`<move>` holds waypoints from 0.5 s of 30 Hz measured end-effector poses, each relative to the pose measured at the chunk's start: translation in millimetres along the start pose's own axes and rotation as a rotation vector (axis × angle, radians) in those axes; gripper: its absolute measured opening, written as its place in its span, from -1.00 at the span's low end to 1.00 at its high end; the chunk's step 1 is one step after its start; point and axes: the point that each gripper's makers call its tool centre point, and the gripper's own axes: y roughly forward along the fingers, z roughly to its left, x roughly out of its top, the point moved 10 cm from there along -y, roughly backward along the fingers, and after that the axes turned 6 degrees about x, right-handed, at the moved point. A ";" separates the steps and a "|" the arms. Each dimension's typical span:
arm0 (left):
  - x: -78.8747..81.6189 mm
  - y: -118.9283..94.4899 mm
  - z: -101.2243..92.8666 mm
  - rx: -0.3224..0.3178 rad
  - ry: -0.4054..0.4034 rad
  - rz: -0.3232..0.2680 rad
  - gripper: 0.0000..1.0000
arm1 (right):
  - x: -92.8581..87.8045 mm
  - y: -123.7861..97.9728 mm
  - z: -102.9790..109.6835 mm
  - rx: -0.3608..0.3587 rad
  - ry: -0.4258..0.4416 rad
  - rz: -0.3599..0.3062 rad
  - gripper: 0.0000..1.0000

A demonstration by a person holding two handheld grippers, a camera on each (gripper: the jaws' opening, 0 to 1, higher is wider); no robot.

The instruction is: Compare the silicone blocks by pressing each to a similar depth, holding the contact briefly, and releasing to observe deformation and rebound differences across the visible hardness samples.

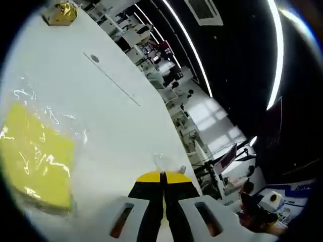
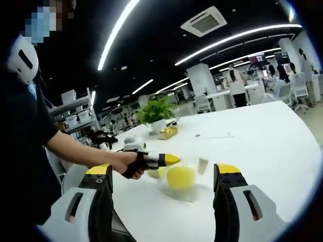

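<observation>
**Left jaws closed, right jaws spread over the desk**

I'm holding my left hand-held gripper (image 1: 163,176) pinched together with nothing visibly between its jaws, near the white desk (image 1: 116,116) edge. My right hand-held gripper (image 2: 164,174) is gaping wide, empty. The translucent yellow silicone block in clear wrapping (image 2: 180,177) is lying near the desk's near edge.

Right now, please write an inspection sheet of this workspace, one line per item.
Surface: white table, mostly bare.
Job's things: yellow block in clear wrapping; yellow block on the table in the right gripper view.
Clutter: gold object; potted plant.
Grippers: left gripper jaws together; right gripper jaws wide apart, holding nothing.
Cables: nothing seen.
Surroundings: open office, ceiling strip lights, desks, people far off.
</observation>
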 end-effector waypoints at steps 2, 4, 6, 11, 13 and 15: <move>2.3 4.3 3.2 0.025 0.009 0.006 -1.00 | 1.1 -1.6 -0.2 -0.008 0.000 0.011 0.51; 1.1 10.2 3.4 0.043 0.046 0.037 -1.00 | 1.4 -1.8 -0.2 -0.009 0.001 0.010 0.51; 0.4 12.4 4.1 0.065 0.061 0.051 -1.00 | 1.2 -1.9 -0.1 -0.014 0.004 0.012 0.51; -0.9 17.3 7.7 0.087 0.057 0.072 -1.00 | -1.9 -1.7 6.2 -0.002 0.018 0.020 0.47; -1.8 18.5 8.6 0.105 0.083 0.082 -1.00 | -4.8 -1.9 6.7 -0.001 0.027 0.033 0.46; -1.5 19.3 8.9 0.104 0.075 0.084 -1.00 | -8.0 -0.9 7.5 -0.008 0.028 0.037 0.46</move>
